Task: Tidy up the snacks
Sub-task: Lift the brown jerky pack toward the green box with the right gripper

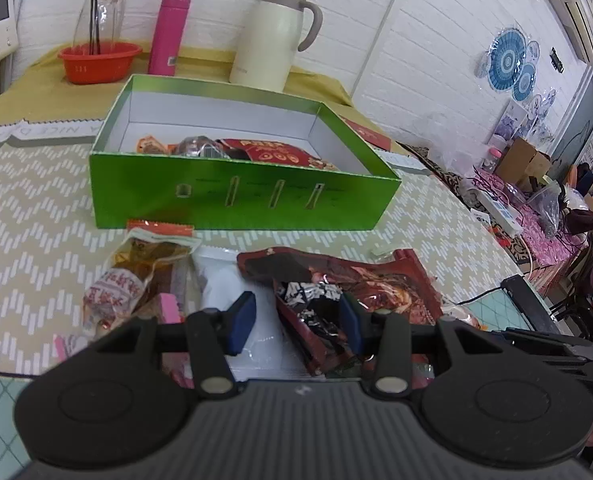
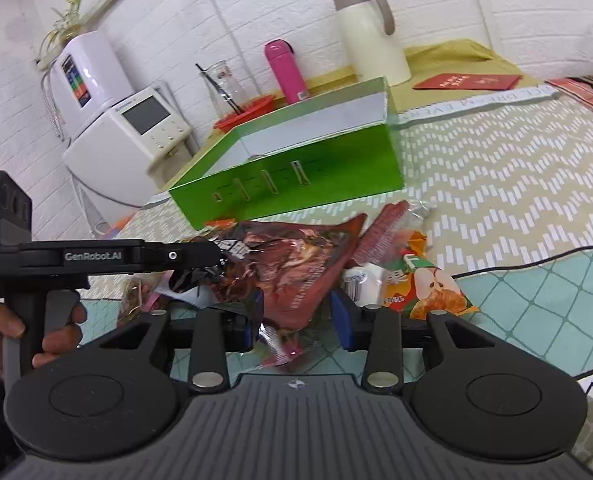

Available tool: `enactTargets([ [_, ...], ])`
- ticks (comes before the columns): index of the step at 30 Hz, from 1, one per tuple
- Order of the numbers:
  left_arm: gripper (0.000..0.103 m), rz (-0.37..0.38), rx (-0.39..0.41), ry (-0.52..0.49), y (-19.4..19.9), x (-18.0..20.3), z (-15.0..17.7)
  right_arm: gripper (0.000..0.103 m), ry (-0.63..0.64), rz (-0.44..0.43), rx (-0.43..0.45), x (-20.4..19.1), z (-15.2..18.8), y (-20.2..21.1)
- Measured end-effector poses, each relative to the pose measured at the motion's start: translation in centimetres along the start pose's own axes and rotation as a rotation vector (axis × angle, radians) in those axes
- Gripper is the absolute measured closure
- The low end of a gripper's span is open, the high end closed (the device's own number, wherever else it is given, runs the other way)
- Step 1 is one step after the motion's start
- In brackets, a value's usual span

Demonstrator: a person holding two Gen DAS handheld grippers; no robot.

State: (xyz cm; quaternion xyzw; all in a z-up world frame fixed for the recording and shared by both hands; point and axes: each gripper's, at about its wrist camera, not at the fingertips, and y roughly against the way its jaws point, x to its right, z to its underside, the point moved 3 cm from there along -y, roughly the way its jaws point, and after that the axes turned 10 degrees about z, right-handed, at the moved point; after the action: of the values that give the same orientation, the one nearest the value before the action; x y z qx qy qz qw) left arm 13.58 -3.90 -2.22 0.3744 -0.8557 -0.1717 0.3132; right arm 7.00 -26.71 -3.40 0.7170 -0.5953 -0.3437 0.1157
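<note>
Counting one green box (image 1: 232, 196), two grippers. Left gripper (image 1: 298, 320) straddles one dark red packet (image 1: 376, 280), pads parted. Right gripper (image 2: 298, 320) likewise parted, gripping nothing.

Snack packets (image 1: 348, 280) heaped before the box (image 1: 236, 196), more packets inside it; jug (image 1: 272, 36) and flask (image 1: 169, 32) behind.

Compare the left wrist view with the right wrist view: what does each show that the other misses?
Only the left wrist view looks into the green box, showing snack packets already inside, plus blue plates on the wall. Only the right wrist view shows the orange fruit packet, the white appliance and the left gripper held by a hand. Both show the box, the dark red packet, the pink bottle and the cream jug.
</note>
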Motion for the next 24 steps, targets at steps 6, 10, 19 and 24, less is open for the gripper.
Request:
enactTargets([
  [6,0.087,-0.034,-0.017,-0.044,-1.3,0.4,-0.2,0.062,0.000,0.018,0.014,-0.3,-0.3,-0.9],
  [10,0.089,-0.014,0.012,-0.008,-0.3,0.4,-0.4,0.066,0.050,0.039,0.059,-1.1,-0.8,0.3],
  [19,0.089,-0.008,0.149,-0.050,3.2,2.2,-3.9,0.067,0.158,0.033,0.189,-3.0,-4.8,2.6],
  [24,0.089,-0.018,0.186,-0.029,2.2,1.3,-7.3,0.067,0.196,0.045,0.238,-3.5,-7.9,1.1],
])
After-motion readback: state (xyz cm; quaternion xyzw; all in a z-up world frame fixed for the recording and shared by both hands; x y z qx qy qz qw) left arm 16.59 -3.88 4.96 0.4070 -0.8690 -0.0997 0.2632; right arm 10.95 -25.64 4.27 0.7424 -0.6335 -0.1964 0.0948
